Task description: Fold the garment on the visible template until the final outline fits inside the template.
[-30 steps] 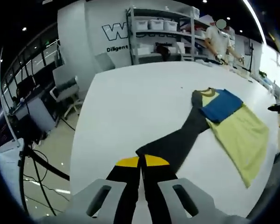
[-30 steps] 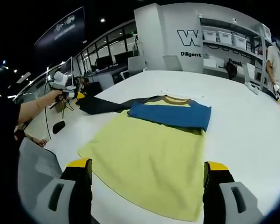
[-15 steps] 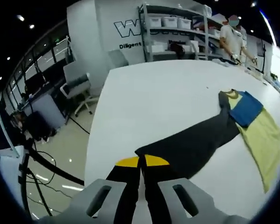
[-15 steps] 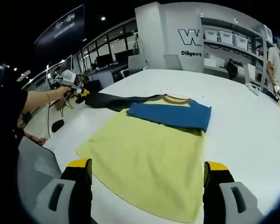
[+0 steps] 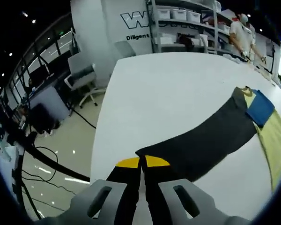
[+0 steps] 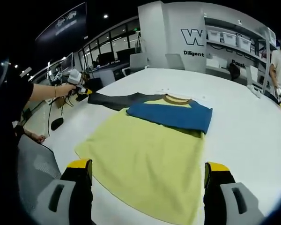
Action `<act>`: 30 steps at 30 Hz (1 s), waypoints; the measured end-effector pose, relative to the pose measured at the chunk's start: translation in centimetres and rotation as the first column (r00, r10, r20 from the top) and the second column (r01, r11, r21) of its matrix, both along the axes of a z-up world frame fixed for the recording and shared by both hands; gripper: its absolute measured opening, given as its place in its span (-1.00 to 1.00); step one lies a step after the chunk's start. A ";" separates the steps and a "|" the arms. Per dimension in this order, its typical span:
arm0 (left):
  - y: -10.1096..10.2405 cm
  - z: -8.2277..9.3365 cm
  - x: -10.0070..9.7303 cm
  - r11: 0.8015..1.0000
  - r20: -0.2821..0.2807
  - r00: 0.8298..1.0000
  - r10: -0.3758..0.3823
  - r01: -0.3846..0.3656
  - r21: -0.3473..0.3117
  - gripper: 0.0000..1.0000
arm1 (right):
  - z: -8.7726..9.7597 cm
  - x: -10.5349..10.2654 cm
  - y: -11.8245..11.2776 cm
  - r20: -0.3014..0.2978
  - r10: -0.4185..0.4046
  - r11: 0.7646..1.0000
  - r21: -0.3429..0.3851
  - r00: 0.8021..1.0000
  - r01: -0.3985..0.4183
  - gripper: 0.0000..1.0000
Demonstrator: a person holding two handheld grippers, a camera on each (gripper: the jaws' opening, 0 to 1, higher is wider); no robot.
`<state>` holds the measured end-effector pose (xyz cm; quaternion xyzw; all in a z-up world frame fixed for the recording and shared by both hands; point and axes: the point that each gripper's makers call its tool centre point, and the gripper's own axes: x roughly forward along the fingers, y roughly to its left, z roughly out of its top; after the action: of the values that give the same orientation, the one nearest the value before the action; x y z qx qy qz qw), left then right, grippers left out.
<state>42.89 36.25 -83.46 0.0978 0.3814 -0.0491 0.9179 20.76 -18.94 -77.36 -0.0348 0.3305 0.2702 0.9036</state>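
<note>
The left hand-held gripper (image 5: 141, 165) is clenched on the cuff of the dark sleeve (image 5: 203, 140) and has pulled it out further from the garment (image 6: 150, 150) vs. a sec ago; the sleeve now lies almost straight on the table (image 5: 168, 89), away from the yellow body. The blue sleeve (image 6: 171, 114) stays folded across the chest. Right hand-held gripper (image 6: 147, 176), jaws wide apart w/ nothing between, hovers at the hem. Probably the sleeve is stretched flat before folding inwards.

Background stuff: an office chair (image 5: 84, 77) sat off the table's far-left corner, shelves (image 5: 187, 26) with white bins (image 6: 236, 41) stood beyond it.
</note>
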 end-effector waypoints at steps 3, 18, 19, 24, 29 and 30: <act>0.3 -0.8 0.0 0.999 -0.037 0.999 -0.035 0.036 0.035 -1.00 | 0.1 0.1 0.0 0.002 0.003 1.000 -0.004 1.000 -0.003 0.98; 0.6 -1.9 -1.0 1.000 -0.079 0.997 -0.006 0.005 -0.013 -0.69 | 0.9 0.1 0.1 0.018 0.010 1.000 0.011 1.000 -0.010 0.98; 0.5 -1.9 -1.1 0.999 -0.074 0.997 0.004 -0.006 -0.033 -0.50 | 1.0 0.1 0.2 0.018 0.011 1.000 0.010 1.000 -0.011 0.98; 0.4 -2.3 -1.4 0.998 -0.069 0.997 0.019 -0.023 -0.056 -0.15 | 0.8 -0.1 0.5 0.010 0.021 1.000 0.008 1.000 -0.021 0.98; 0.0 -2.7 -1.0 0.994 -0.055 0.998 0.022 -0.027 -0.107 -0.15 | 0.8 -0.3 0.5 0.007 0.018 1.000 0.005 1.000 -0.018 0.98; 0.0 -2.7 -0.8 0.994 -0.050 0.999 0.017 -0.022 -0.105 -0.15 | 0.8 -0.3 0.4 0.006 0.017 1.000 0.004 1.000 -0.017 0.98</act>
<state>42.04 36.28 -86.12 0.0441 0.4017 -0.0627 0.9126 20.51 -18.55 -76.61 -0.0367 0.3270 0.2784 0.9024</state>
